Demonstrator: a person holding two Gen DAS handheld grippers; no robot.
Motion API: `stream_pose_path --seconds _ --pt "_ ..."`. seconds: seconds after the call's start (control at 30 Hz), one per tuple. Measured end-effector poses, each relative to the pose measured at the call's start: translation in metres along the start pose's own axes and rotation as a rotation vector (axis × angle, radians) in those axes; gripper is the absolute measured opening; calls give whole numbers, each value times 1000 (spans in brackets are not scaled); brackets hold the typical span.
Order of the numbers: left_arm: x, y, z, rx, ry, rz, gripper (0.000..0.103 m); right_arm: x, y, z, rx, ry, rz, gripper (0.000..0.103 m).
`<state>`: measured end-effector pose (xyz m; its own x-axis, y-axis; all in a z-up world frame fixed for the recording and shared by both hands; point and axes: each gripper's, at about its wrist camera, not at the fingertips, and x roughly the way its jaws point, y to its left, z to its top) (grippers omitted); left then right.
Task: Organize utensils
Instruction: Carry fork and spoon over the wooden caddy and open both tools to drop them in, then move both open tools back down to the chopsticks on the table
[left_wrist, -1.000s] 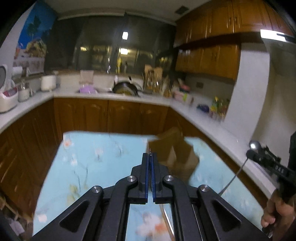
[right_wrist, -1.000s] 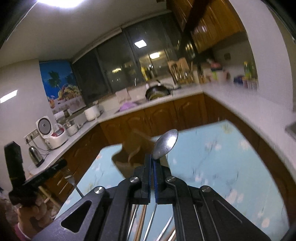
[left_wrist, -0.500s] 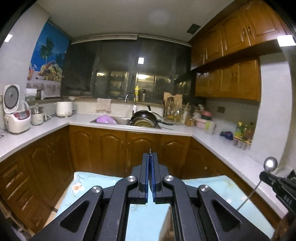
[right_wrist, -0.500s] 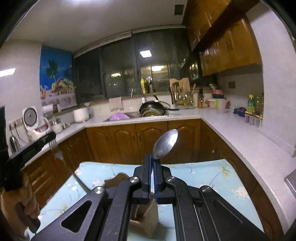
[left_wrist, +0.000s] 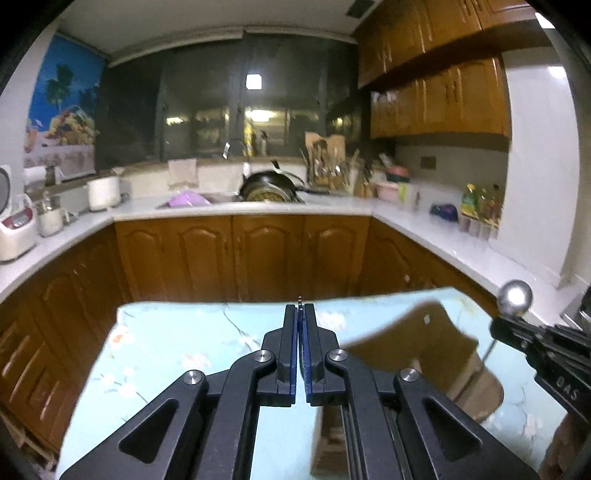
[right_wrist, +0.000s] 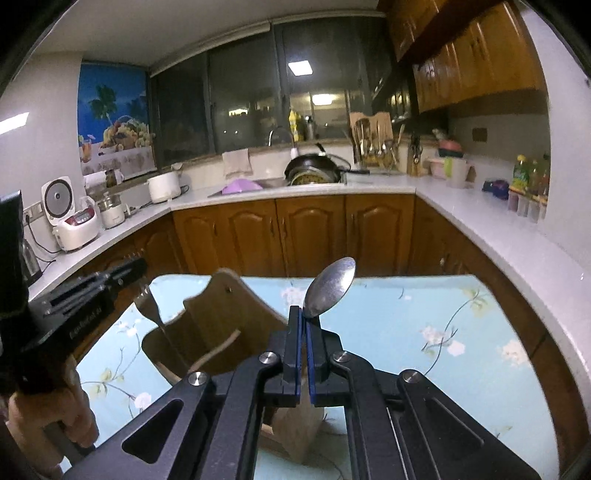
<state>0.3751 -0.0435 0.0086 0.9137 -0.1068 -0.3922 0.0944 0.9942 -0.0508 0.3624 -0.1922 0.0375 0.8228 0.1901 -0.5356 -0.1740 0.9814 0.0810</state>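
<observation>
**Operator:** Utensils first: I have a spoon pinched in the right gripper, bowl up and tilted to the right above the fingertips, its handle running down out of sight between the shut jaws. The left gripper is closed as well, on a fork. In its own camera only a thin metal tip shows above the pads, but from the right wrist I can see the tines sticking out past its nose.

**Supervisor:** Where do they go?

**Operator:** My guess is the wooden holder standing on the table with the blue flowered cloth. It has a tall back panel and a lower front pocket. From the right camera it sits just beyond and left of my right fingers, between the two grippers; from the left camera it is blurred, off to the right.

**Supervisor:** Anything in it yet?

**Operator:** I can't see any utensil standing in it, though part of the pocket is hidden behind my own tool. So I'd call this an early stage: both pieces are in hand and over the table, neither is placed. What's left is to lower each one, handle first, into the pocket and let go. Whether more cutlery lies below the cameras, I can't tell.
</observation>
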Motion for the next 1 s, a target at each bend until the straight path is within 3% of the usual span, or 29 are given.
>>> stream_pose_path --seconds 0.13,0.27,0.4,0.47,0.53,0.57,0.67,0.7,0.8,0.87,1.0 --pt "-1 11 12 0 13 -29 1 9 -4 -6 21 58 24 2" --pt "7 43 46 9 24 -51 2 10 -10 -8 40 68 27 2" --pt "11 48 53 -8 35 -56 2 10 -11 -5 55 74 36 3" --pt "15 44 52 -12 45 -61 3 9 -14 -4 64 69 49 8" --pt "19 47 53 -17 54 -70 10 7 -14 -4 76 62 52 10" --pt "17 49 55 -20 52 -65 20 4 -17 -2 87 57 55 11" --pt "6 55 58 -40 17 -52 38 -5 -18 0 111 36 59 46" --pt "4 56 57 -42 4 -55 39 -11 -21 0 124 23 60 54" --pt "-8 62 55 -56 -6 -55 54 -24 -28 -2 162 4 74 65" --pt "-19 68 51 -69 -15 -33 78 -32 -33 -3 182 -5 82 73" --pt "-43 75 33 -100 -22 -27 79 -60 -39 -14 204 -36 83 83"
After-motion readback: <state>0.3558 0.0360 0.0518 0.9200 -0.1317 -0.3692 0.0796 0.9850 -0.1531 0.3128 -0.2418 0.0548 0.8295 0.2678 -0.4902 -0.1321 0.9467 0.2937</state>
